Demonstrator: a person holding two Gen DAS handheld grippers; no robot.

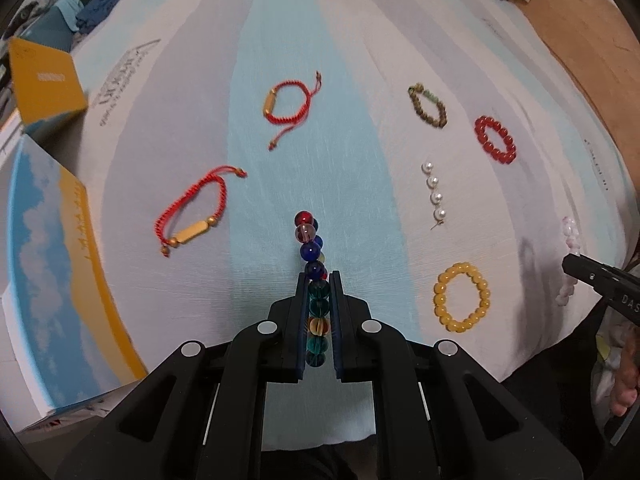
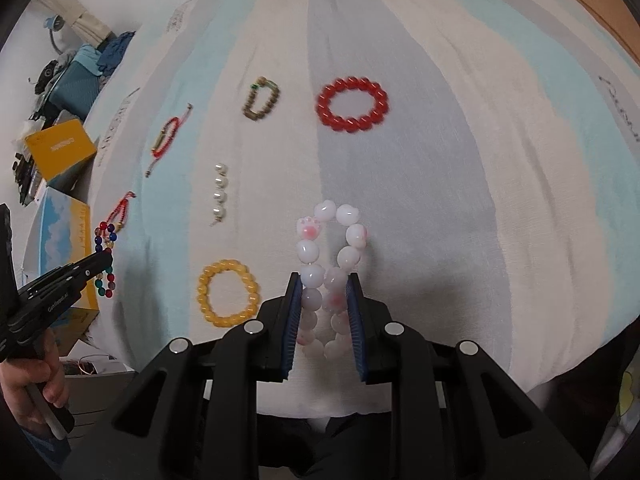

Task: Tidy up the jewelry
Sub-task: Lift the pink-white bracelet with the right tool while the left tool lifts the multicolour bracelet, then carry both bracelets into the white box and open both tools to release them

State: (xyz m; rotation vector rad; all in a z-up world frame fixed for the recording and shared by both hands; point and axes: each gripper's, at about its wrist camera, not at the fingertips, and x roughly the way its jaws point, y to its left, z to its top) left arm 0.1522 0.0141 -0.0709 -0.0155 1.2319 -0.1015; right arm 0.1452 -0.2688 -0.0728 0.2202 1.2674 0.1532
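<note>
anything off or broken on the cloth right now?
One thing: the pearl strand lies as a short straight line with a loose thread end showing, not a closed loop like the yellow bead bracelet or red bead bracelet. It may be broken or unfinished. Everything else lies flat and intact.

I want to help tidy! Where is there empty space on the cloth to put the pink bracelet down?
The cloth is bare to the right of the red bead bracelet and the pink bracelet in the right gripper. It is crowded on the left, around the pearl strand and yellow bracelet.
</note>
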